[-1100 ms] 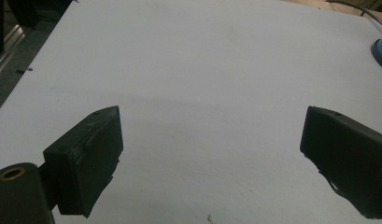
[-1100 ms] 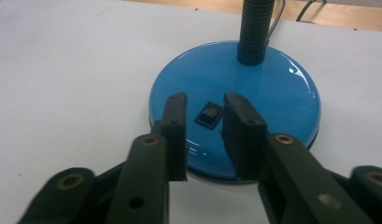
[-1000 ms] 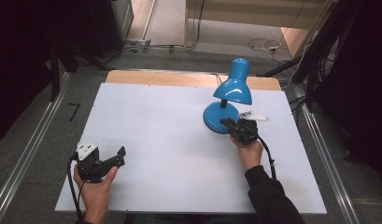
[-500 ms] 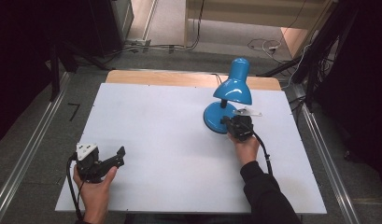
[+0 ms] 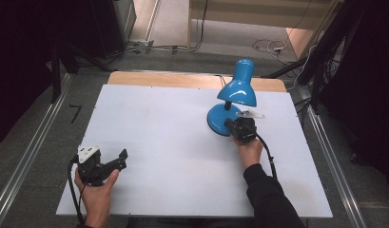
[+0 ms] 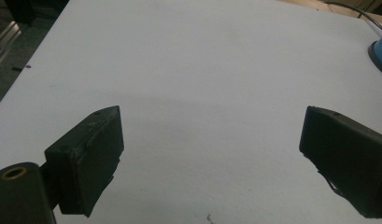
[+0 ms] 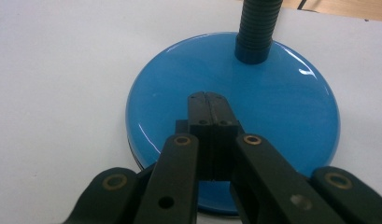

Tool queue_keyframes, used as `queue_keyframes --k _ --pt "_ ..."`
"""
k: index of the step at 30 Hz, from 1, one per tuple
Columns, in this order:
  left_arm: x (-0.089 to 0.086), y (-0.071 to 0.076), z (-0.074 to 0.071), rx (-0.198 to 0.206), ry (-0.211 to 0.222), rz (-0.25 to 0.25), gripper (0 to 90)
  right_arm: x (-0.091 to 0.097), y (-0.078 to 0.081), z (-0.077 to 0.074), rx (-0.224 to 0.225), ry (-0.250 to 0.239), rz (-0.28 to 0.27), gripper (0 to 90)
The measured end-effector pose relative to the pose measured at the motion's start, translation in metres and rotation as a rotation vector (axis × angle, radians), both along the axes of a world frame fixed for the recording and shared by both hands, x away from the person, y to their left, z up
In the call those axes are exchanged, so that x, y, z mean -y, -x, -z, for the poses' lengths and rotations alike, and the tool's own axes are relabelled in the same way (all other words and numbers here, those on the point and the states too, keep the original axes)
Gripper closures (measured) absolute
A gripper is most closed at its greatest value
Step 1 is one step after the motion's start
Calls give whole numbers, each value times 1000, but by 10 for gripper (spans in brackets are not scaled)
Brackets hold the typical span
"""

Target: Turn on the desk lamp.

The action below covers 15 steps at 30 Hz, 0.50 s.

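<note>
both jaws of right gripper (image 7: 207,100) together over lamp base (image 7: 282,112).

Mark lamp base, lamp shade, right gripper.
lamp base (image 7: 272,84): right gripper view, glossy top of disc.
lamp shade (image 5: 238,90): high view, outer dome.
right gripper (image 7: 208,100): right gripper view, tips of shut jaws.

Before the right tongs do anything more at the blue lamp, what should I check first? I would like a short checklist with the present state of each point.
1. Right tongs fully shut, nothing between the jaws: ok.
2. Their tips are over the round base of the blue lamp, in front of the ribbed neck: ok.
3. Tips actually pressing on the base: cannot tell.
4. A switch or button under the tips: cannot tell.
5. Lamp standing upright on the white table: ok.
6. Left tongs open, holding nothing, far from the lamp: ok.
</note>
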State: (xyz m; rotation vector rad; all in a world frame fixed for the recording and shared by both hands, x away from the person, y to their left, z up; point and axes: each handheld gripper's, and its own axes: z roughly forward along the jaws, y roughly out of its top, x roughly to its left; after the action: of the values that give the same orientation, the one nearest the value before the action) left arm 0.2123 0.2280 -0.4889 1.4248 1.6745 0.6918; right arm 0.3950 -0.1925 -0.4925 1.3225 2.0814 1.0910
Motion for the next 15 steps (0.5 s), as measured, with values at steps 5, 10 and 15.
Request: queue_keyframes --k 5,10,15 --pt "0 0 0 -3 4 -2 68 0 0 1 4 -5 2 876" --pt "-1 0 1 -5 12 0 68 -1 1 1 6 -5 10 877" --pt "-1 0 1 -6 16 -2 68 -2 1 1 10 -2 11 877"
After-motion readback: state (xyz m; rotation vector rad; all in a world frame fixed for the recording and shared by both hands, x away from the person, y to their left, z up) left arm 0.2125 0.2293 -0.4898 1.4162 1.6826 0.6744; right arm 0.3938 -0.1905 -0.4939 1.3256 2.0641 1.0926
